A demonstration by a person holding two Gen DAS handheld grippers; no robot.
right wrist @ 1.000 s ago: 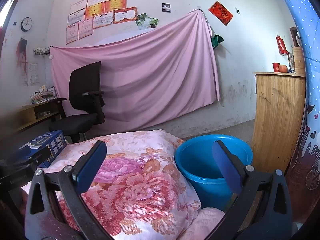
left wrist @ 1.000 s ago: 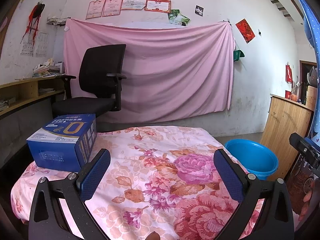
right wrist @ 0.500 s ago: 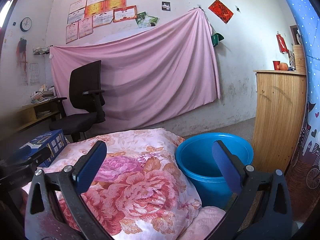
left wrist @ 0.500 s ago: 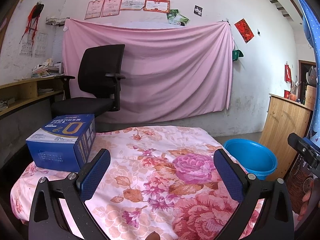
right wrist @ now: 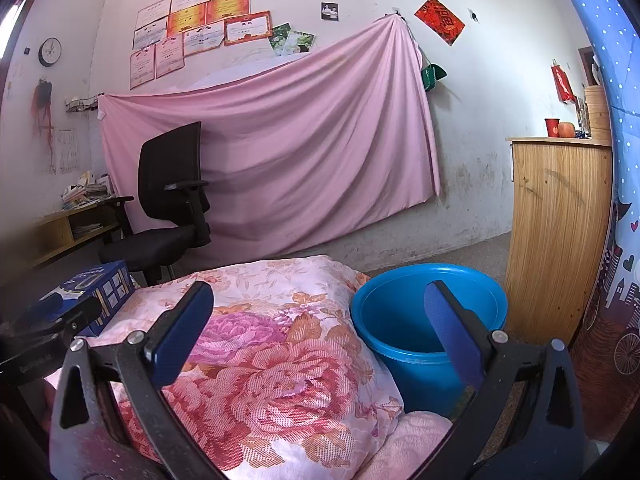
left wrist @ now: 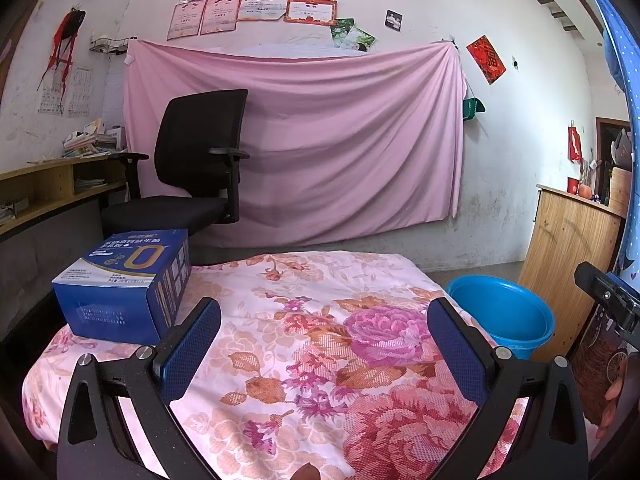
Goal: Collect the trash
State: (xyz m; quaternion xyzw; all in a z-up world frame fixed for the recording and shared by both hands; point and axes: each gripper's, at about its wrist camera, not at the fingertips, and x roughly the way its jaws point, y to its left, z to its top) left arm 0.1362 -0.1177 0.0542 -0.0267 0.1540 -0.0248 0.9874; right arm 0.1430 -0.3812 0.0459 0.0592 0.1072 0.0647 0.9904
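Note:
A blue cardboard box (left wrist: 124,284) sits on the left end of the floral-covered surface (left wrist: 320,344); it also shows at the left in the right wrist view (right wrist: 100,292). A blue plastic bucket (left wrist: 504,312) stands on the floor beside the surface's right end, and is close in the right wrist view (right wrist: 424,320). My left gripper (left wrist: 324,328) is open and empty, above the floral cover, to the right of the box. My right gripper (right wrist: 320,312) is open and empty, above the cover's right end by the bucket.
A black office chair (left wrist: 192,176) stands behind the box, with a wooden desk shelf (left wrist: 52,188) to its left. A pink sheet (left wrist: 320,140) hangs on the back wall. A wooden cabinet (right wrist: 556,232) stands to the right of the bucket.
Both views have shifted only slightly; the box and bucket sit a little further left in the left wrist view. Both grippers stay open and empty.

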